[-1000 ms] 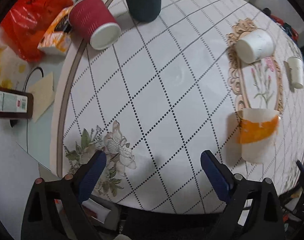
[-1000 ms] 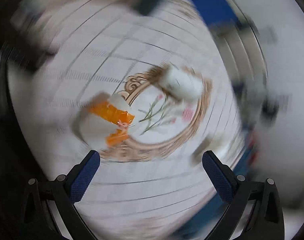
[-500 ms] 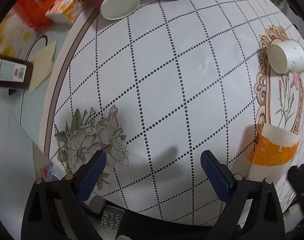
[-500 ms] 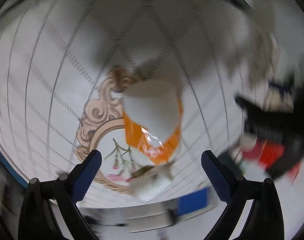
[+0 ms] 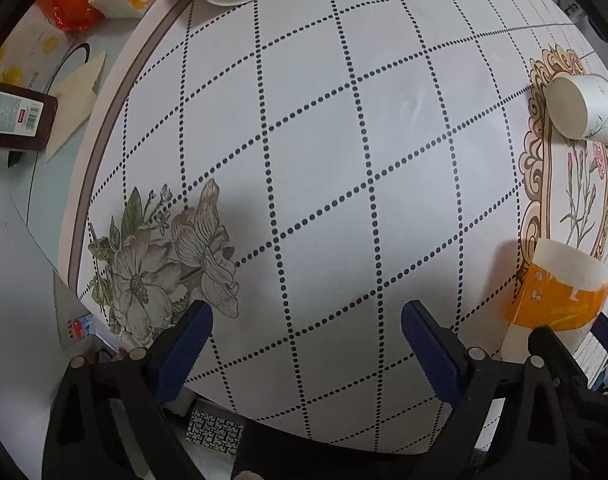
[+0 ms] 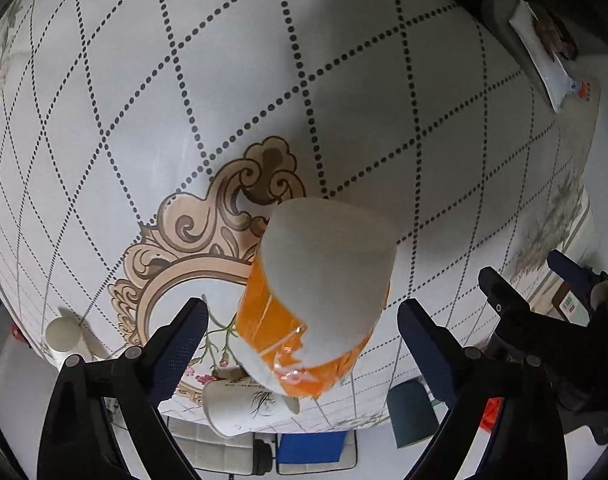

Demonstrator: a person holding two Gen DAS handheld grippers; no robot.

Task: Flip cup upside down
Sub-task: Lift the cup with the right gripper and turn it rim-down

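Orange-banded cup (image 6: pixel 319 292) stands on the counter (image 5: pixel 343 140) with its closed base up, at the near edge of the ornate floral frame (image 6: pixel 192 240) printed on the cloth. Right gripper (image 6: pixel 302 340) released: fingers spread wide on either side of the cup, neither pad touching it (gap visible on both sides). In the left wrist view the same cup (image 5: pixel 555 300) sits at the far right, with the right gripper's finger (image 5: pixel 559 360) in front of its lower wall. Left gripper (image 5: pixel 305 344) also released, grasping nothing, hovering over bare dotted-grid cloth beside a printed flower (image 5: pixel 164 264). A white floral cup (image 5: pixel 583 108) lies on its side farther off, well apart from the banded one.
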